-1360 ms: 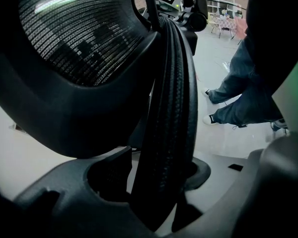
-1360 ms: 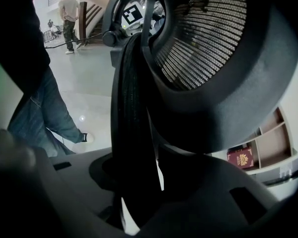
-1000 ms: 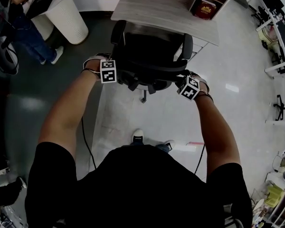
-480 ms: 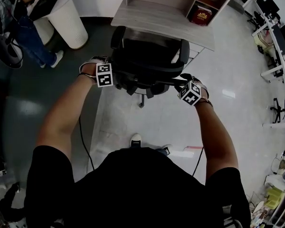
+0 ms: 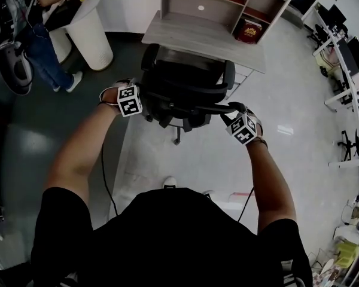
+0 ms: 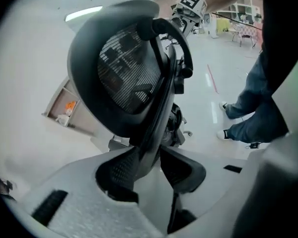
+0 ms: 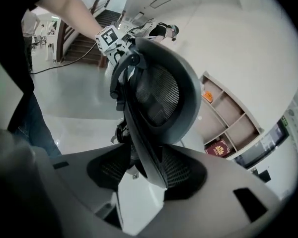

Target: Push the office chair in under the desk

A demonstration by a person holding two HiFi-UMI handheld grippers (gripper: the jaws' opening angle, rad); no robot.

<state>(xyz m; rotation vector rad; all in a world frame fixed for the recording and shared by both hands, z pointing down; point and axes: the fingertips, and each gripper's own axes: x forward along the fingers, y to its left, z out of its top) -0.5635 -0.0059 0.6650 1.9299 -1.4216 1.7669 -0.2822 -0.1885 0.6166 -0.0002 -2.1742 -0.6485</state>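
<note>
A black mesh office chair (image 5: 185, 85) stands with its seat front at the edge of the grey wooden desk (image 5: 197, 31). My left gripper (image 5: 145, 97) is at the left side of the backrest, my right gripper (image 5: 230, 108) at its right side. In the left gripper view the backrest (image 6: 124, 73) rises ahead and its rim runs down between the jaws of the left gripper (image 6: 151, 170), which are closing on it. In the right gripper view the backrest (image 7: 159, 90) rim lies between the pads of the right gripper (image 7: 146, 170), whose jaws are also closing.
A shelf unit with a red book (image 5: 249, 30) sits on the desk's back. A white round pedestal (image 5: 90, 26), a person in jeans (image 5: 45, 52) and another chair (image 5: 12, 40) are at the far left. Desks with monitors (image 5: 347, 52) line the right.
The chair has rolled forward toward the desk, and both grippers have gone forward with it at the backrest's sides.
</note>
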